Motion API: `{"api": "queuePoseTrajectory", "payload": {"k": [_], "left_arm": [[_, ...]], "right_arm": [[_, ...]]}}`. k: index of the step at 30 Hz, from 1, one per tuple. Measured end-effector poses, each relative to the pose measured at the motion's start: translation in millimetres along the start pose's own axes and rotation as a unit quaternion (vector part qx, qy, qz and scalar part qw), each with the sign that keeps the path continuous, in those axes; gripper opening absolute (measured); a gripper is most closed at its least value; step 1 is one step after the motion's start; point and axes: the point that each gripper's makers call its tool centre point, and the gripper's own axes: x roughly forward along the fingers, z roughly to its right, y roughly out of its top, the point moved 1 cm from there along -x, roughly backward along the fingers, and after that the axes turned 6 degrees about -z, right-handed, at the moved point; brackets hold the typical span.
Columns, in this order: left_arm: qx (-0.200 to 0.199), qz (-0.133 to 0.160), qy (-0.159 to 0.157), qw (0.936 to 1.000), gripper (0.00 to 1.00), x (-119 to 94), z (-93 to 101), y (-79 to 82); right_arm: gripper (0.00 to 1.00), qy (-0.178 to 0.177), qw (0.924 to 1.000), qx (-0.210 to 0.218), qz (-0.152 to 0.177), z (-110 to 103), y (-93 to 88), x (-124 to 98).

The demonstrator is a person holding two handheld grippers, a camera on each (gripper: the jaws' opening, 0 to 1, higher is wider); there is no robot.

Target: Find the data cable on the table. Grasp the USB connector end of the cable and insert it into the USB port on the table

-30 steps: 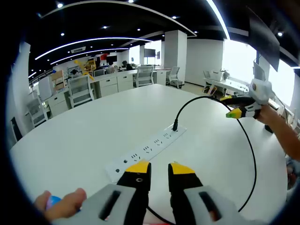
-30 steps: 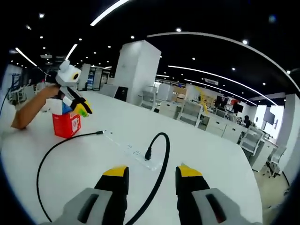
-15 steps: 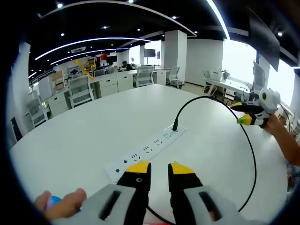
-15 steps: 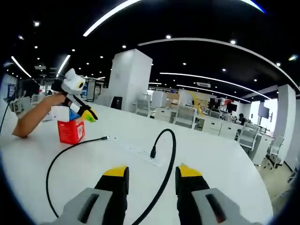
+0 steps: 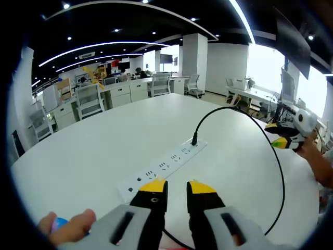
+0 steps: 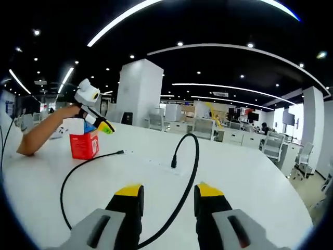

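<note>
Connector (image 6: 120,152) at cable (image 6: 78,169) tip, left of centre, pointing right at strip (image 6: 151,161) | left gripper (image 6: 98,123) hovering nearest, jaw gap unclear | right gripper (image 6: 166,200) low, narrowly parted, empty

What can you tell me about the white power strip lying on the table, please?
The power strip is a long, flat white bar, plastic by its look, lying flat on the white table and running diagonally away from the left gripper. Its top carries a row of sockets. A black cable is plugged into its far end, rising there and arching away. In the right gripper view the power strip shows faintly against the table. No gripper touches it.
</note>
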Motion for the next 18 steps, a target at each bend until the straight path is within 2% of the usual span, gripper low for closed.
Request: {"api": "queuePoseTrajectory", "payload": {"k": [1,2,18], "left_arm": [[0.0,0.0,0.0,1.0,0.16,0,0.6,-0.4],[0.0,0.0,0.0,1.0,0.16,0,0.7,-0.6],[0.0,-0.001,0.0,1.0,0.16,0,0.6,-1.0]], "right_arm": [[0.41,0.013,0.9996,0.023,0.011,-4,1.7,-2],[0.41,0.012,0.9995,0.025,0.012,-2,1.2,-5],[0.42,0.01,0.9997,0.023,0.002,-24,-16.4,-35]]}}
